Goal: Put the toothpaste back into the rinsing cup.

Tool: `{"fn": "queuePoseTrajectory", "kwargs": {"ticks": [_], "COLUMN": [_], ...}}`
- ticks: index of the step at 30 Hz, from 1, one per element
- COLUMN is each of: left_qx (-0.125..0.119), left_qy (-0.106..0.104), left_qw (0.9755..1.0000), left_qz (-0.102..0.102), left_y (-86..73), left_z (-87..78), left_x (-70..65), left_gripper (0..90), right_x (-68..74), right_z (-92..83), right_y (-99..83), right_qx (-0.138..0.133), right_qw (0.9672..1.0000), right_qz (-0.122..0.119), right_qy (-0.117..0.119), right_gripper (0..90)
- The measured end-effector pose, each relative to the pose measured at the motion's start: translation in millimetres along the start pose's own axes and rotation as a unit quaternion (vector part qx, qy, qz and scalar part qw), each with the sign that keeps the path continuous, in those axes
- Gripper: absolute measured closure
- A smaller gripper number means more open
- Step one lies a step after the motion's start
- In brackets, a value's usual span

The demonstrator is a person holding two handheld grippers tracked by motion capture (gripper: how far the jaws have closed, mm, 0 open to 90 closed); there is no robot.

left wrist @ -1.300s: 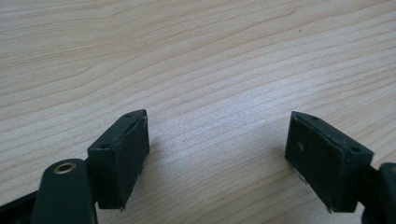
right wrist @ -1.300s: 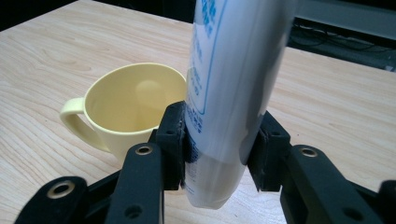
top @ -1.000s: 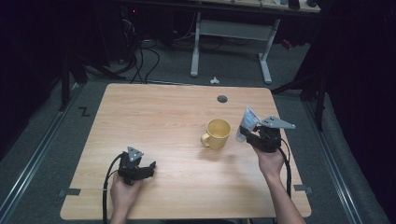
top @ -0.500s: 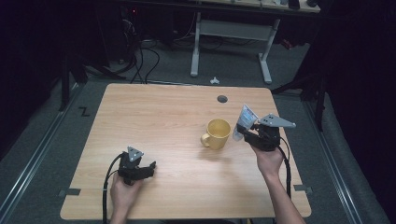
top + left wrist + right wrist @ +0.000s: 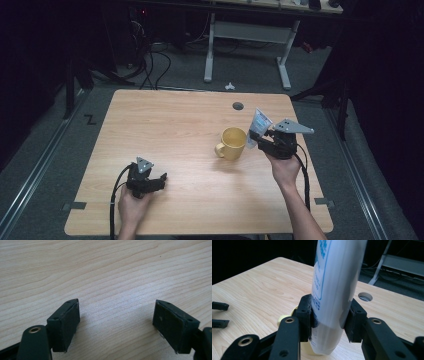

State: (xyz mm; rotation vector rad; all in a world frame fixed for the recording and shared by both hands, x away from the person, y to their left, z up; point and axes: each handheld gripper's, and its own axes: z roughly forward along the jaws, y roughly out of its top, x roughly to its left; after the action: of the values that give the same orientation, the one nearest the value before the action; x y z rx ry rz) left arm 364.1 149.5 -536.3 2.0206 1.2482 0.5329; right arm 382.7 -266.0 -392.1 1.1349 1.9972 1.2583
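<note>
A white tube with blue print [image 5: 334,285] stands upright between the pads of my right gripper [image 5: 329,315], which is shut on it. In the high view the tube [image 5: 259,126] hangs just above the right rim of a yellow mug [image 5: 232,143] at the table's middle right, its lower end pointing down at the mug. The mug's yellow edge [image 5: 283,318] peeks out behind the jaws. My left gripper [image 5: 159,181] rests low at the front left of the table, open, with bare wood between its pads [image 5: 66,325].
The wooden table [image 5: 165,130] has a round cable hole [image 5: 238,106] near its far edge. A desk frame [image 5: 250,40] and cables lie on the floor beyond it. The left gripper's tips [image 5: 219,313] appear at the far left of the right gripper view.
The right gripper has carried the tube slightly left, closer over the mug's rim. The left gripper has not moved.
</note>
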Motion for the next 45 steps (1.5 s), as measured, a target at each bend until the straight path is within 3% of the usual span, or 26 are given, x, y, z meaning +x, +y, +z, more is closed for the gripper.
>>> {"fn": "queuePoseTrajectory", "kwargs": {"ticks": [19, 29, 45], "left_qx": [0.0, 0.0, 0.0], "left_qy": [0.0, 0.0, 0.0], "left_qw": [1.0, 1.0, 1.0], "left_qz": [0.0, 0.0, 0.0], "left_y": [0.0, 0.0, 0.0], "left_z": [0.0, 0.0, 0.0], "left_x": [0.0, 0.0, 0.1], "left_gripper": [22.2, 22.2, 22.2], "right_x": [4.4, 10.1, 10.0], "right_z": [21.0, 30.3, 46.9], "right_y": [5.0, 7.3, 3.1], "right_qx": [-0.002, 0.002, 0.013], "right_qw": [0.9999, 0.9999, 0.9999], "right_qz": [0.006, -0.006, -0.003], "right_qy": [0.016, 0.01, 0.007], "right_gripper": [63.0, 63.0, 63.2]}}
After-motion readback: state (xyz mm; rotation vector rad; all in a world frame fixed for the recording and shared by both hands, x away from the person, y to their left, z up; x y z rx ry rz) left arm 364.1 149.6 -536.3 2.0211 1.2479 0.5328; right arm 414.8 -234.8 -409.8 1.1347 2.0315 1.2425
